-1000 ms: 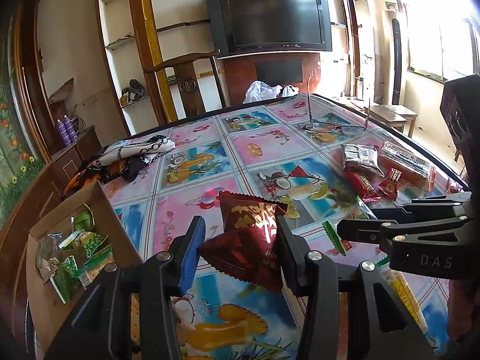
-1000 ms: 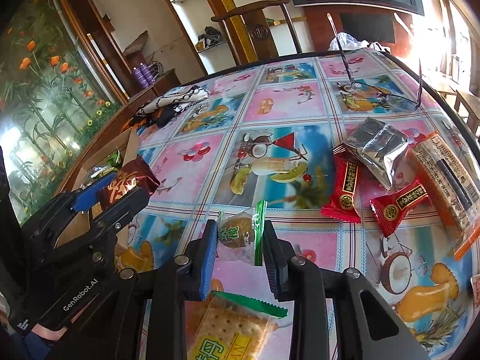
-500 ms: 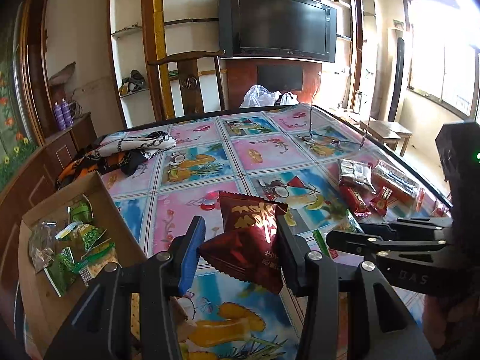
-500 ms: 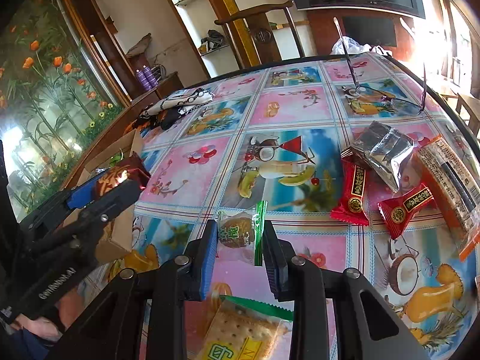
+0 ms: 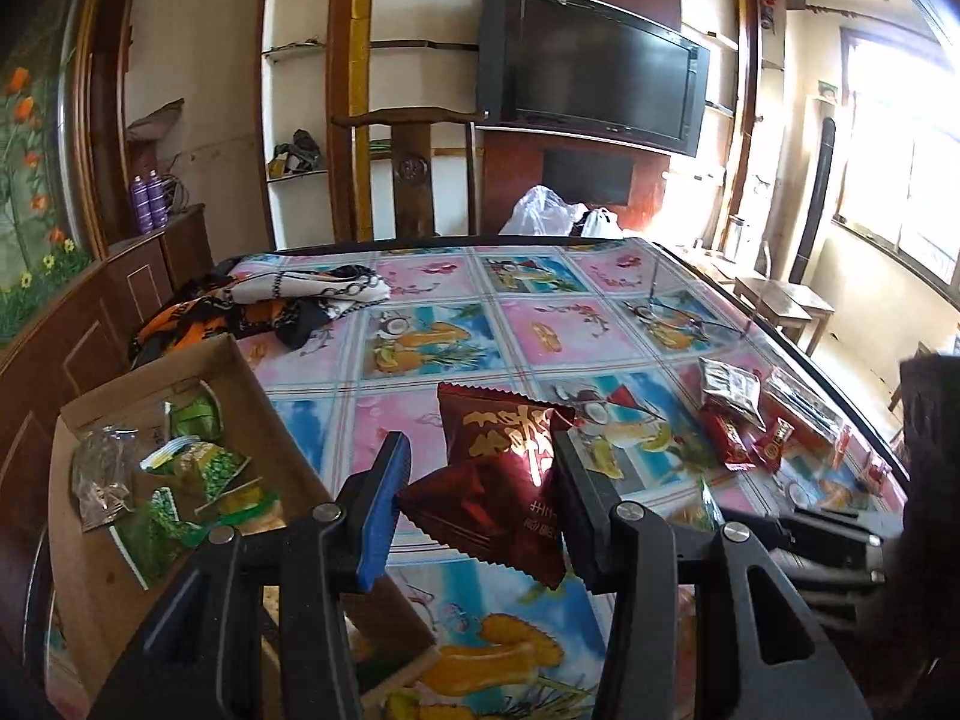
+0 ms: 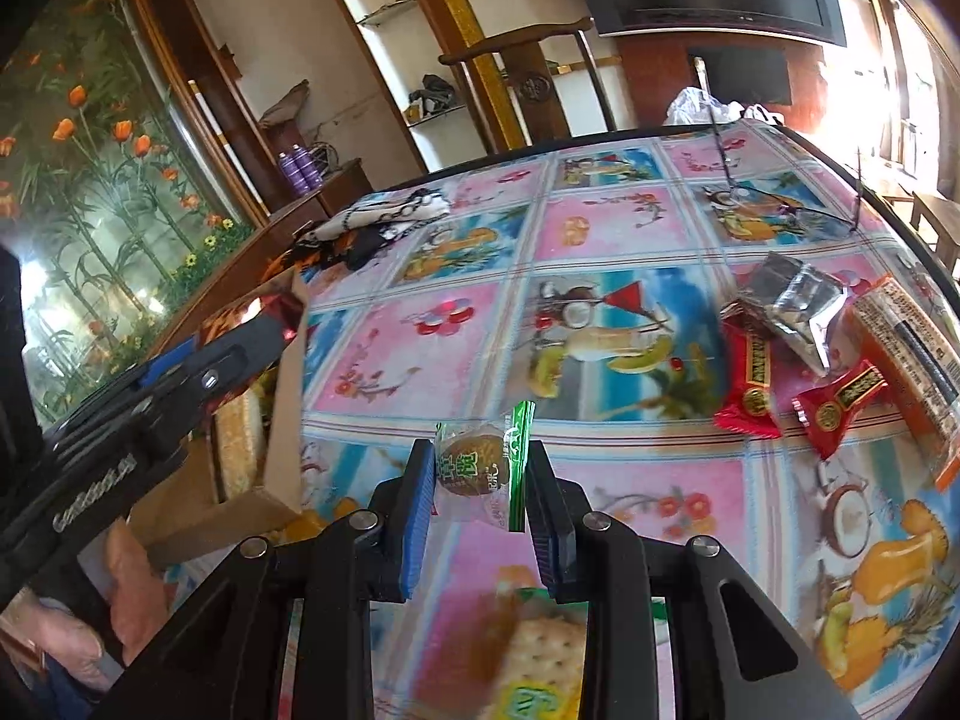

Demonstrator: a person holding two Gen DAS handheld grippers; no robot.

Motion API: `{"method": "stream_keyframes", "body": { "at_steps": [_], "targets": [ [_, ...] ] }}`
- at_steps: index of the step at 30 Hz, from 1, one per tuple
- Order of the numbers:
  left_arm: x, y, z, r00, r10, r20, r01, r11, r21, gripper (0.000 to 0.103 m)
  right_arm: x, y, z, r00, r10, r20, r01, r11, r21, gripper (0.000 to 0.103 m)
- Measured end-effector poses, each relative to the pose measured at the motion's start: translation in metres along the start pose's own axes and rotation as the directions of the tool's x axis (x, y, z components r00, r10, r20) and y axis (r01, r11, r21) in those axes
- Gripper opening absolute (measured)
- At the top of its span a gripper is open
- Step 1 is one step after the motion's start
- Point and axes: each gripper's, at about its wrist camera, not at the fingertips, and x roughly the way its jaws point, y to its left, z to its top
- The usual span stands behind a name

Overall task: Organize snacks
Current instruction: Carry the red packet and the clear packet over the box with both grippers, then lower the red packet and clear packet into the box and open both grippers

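Observation:
My left gripper (image 5: 477, 501) is shut on a dark red snack bag (image 5: 498, 480) and holds it above the table, just right of an open cardboard box (image 5: 252, 396) with several green snack packets (image 5: 198, 468) inside. My right gripper (image 6: 480, 480) is shut on a small clear-and-green cookie packet (image 6: 480, 468), lifted above the table. The left gripper (image 6: 198, 372) with its red bag also shows at the left of the right wrist view, over the box (image 6: 282, 396).
On the fruit-print tablecloth (image 6: 600, 228) lie two red packets (image 6: 750, 378), a silver packet (image 6: 792, 300), an orange biscuit pack (image 6: 906, 354) and a green cracker pack (image 6: 540, 660) under the right gripper. Folded cloth (image 5: 288, 300) and glasses (image 6: 780, 204) lie farther back.
Both grippers rose and shifted left toward the box, each still holding its snack. The left gripper now hangs at the box's edge.

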Motion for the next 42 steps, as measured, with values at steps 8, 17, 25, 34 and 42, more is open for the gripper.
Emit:
{"method": "stream_keyframes", "body": {
  "at_steps": [8, 17, 25, 34, 42],
  "targets": [
    [-0.006, 0.034, 0.01, 0.999, 0.04, 0.018, -0.039, 0.997, -0.063, 0.046, 0.002, 0.026, -0.003, 0.999, 0.033, 0.008, -0.033, 0.999, -0.028, 0.032],
    [-0.008, 0.104, 0.017, 0.991, 0.131, -0.004, -0.128, 0.968, -0.213, 0.046, 0.011, 0.076, -0.007, 0.994, 0.106, -0.003, -0.106, 0.989, -0.102, 0.032],
    [-0.006, 0.173, 0.011, 0.973, 0.216, -0.081, -0.23, 0.908, -0.35, 0.046, 0.02, 0.133, -0.016, 0.982, 0.186, -0.026, -0.188, 0.962, -0.197, 0.032],
    [0.006, 0.203, 0.0, 0.95, 0.254, -0.182, -0.307, 0.873, -0.38, 0.046, 0.042, 0.187, -0.031, 0.966, 0.238, -0.1, -0.257, 0.922, -0.288, 0.032],
    [0.017, 0.199, -0.003, 0.936, 0.263, -0.232, -0.333, 0.876, -0.349, 0.046, 0.067, 0.195, -0.041, 0.959, 0.23, -0.166, -0.271, 0.914, -0.302, 0.032]
  ]
}}
